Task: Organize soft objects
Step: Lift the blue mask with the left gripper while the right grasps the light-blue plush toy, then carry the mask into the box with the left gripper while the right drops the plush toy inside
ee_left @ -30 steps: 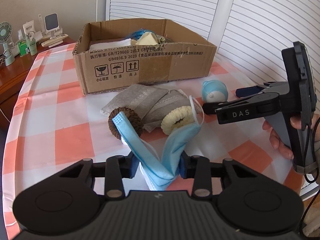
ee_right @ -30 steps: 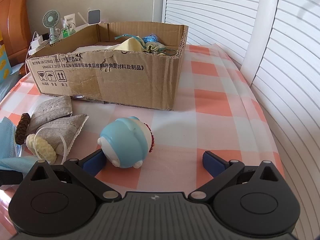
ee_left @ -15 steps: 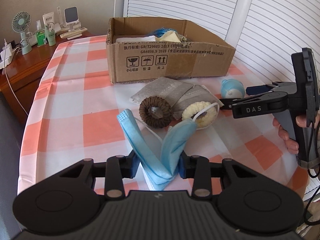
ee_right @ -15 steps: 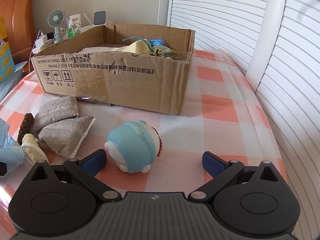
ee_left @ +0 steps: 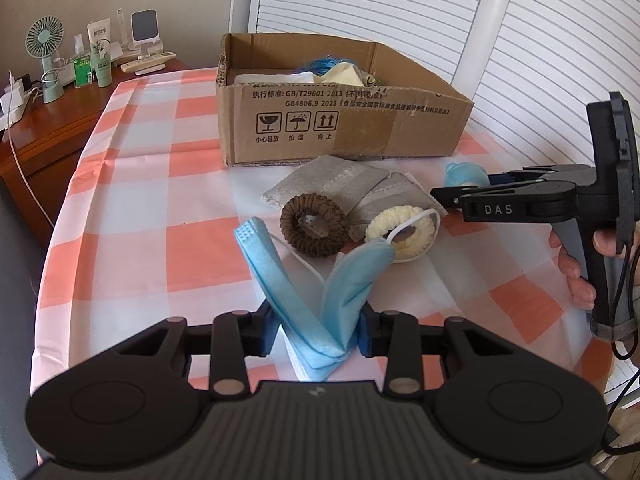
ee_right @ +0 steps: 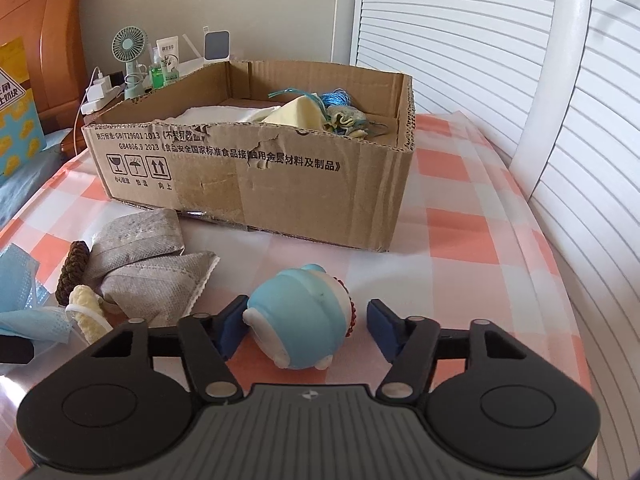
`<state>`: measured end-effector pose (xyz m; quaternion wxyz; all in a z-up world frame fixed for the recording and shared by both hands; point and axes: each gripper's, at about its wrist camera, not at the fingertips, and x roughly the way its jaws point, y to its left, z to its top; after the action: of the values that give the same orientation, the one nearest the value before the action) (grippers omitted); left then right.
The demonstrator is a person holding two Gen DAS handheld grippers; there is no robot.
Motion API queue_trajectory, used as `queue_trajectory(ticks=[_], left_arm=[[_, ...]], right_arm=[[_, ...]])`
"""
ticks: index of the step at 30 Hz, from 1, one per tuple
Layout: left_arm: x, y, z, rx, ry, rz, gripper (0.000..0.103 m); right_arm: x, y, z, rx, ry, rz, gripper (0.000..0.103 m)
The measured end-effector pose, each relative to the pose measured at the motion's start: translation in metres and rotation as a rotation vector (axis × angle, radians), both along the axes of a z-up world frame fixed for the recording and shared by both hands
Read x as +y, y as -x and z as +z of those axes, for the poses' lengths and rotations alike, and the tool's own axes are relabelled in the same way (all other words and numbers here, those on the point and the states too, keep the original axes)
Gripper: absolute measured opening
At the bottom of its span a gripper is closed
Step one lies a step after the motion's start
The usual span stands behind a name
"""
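Fingers of the left gripper pinch a folded blue face mask between the blue pads, narrow gap, firm hold. Mask folds into a V, both wings rising up and away from the pads, long axis roughly along the pointing line; one ear loop hooks over the cream scrunchie. Ahead of the fingers: brown scrunchie lying flat, hole up, touching the grey pouches behind it. Further ahead, cardboard box, top open, cloth and blue thread inside. To the right, the right gripper comes in side-on, a hand on its handle, blue toy at its tips. Left of the fingers, open checked tablecloth out to the table edge.

Right wrist view: fingers of the right gripper straddle the blue plush toy, about half open, having just been closing. Left pad at or touching the toy, right pad apart from it, so no grip. Toy lies on its side, long axis running toward the camera, white feet nearest. Left of the fingers: grey pouches, both scrunchies, mask edge. Ahead: the box, holding white cloth, yellow cloth, blue thread. Right of the fingers, free tablecloth up to the shutter wall.
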<state>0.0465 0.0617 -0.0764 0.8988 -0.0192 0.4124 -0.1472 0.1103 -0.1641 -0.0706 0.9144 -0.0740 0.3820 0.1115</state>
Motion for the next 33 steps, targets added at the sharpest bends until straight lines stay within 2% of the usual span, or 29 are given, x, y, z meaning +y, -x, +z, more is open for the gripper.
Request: queue_trajectory(ticks=[7,11,19,21,26,27,28,33], left_arm=[[0.005,-0.001,0.004,0.001,0.027,-0.023,0.036],[0.009,0.0,0.012,-0.003,0.017,-0.037,0.03],[0.018,0.003,0.028,-0.001,0.016,-0.077,0.03],[0.018,0.003,0.032,-0.004,0.006,-0.092,0.03],[0.015,0.001,0.043,-0.019,-0.008,-0.124,0.03],[0.015,0.001,0.044,-0.018,-0.002,-0.131,0.03],[0.014,0.001,0.046,-0.019,0.001,-0.136,0.03],[0.011,-0.001,0.051,-0.024,-0.001,-0.147,0.03]], right_arm=[[0.0,0.007,0.008,-0.001,0.007,0.01,0.055],[-0.001,0.012,0.02,-0.02,0.017,0.02,0.053],[-0.012,0.021,0.039,-0.03,-0.021,0.041,0.038],[-0.013,0.023,0.04,-0.026,-0.02,0.048,0.037],[-0.016,0.025,0.039,-0.02,-0.025,0.057,0.043],[-0.017,0.024,0.038,-0.02,-0.028,0.056,0.052],[-0.018,0.023,0.036,-0.015,-0.031,0.055,0.057],[-0.019,0.016,0.027,0.017,-0.058,0.062,0.061]])
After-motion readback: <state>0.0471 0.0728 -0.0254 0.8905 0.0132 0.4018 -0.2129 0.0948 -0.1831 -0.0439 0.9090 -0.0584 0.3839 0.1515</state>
